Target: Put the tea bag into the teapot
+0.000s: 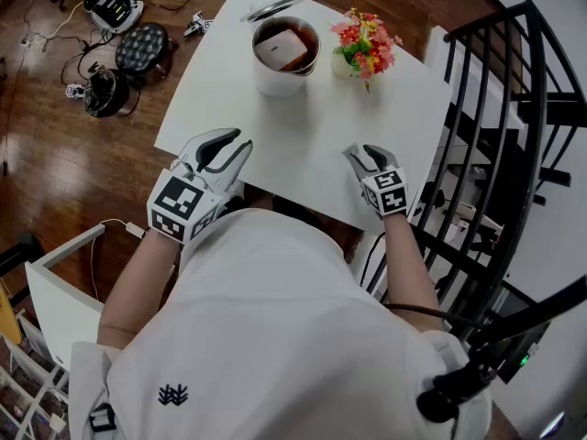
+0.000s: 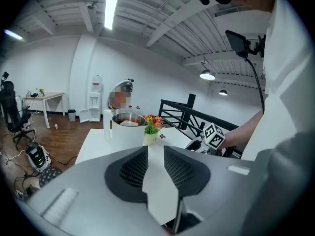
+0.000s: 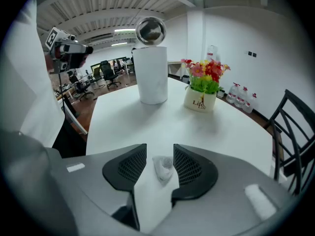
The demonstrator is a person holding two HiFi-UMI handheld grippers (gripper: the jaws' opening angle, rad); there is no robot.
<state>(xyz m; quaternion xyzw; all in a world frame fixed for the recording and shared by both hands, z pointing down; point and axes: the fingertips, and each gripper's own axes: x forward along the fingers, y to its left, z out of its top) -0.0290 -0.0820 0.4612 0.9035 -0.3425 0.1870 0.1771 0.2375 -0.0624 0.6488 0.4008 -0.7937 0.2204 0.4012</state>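
White table [image 1: 303,126]; left gripper [image 1: 234,147] and right gripper [image 1: 362,152] jaws spread, indistinct pale wad [image 3: 162,167] between right's.

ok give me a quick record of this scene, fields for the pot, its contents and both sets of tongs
table: white
teapot: white, at the far side of the table
lid: raised, standing behind the rim
inside teapot: pale square tea bag
flower pot: small, beside the teapot
left gripper: tongs apart, nothing between them
right gripper: tongs apart, with a small crumpled white scrap between them; what it is cannot be told
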